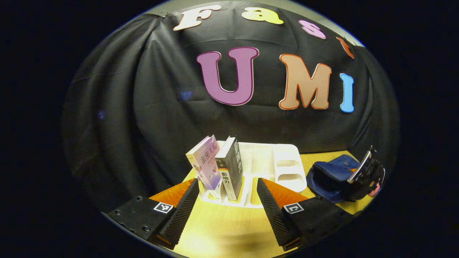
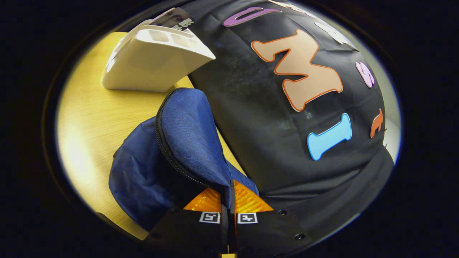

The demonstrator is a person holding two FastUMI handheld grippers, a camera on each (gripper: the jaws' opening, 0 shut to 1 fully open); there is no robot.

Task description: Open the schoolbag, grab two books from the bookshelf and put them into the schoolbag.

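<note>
Your right claw (image 2: 228,200) pinches the flap of the one blue schoolbag (image 2: 168,157) on the bench (image 2: 89,118). If that cloth slips, the bag could flop shut. Your left claw (image 1: 227,200) is wide open, facing two books (image 1: 218,166) in the white bookshelf (image 1: 283,165).

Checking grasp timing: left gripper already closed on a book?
No. The left gripper stands open short of the two books upright in the white bookshelf.

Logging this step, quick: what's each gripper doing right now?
Left gripper: open, holding nothing, facing the books.
Right gripper: closed on the schoolbag flap.
</note>
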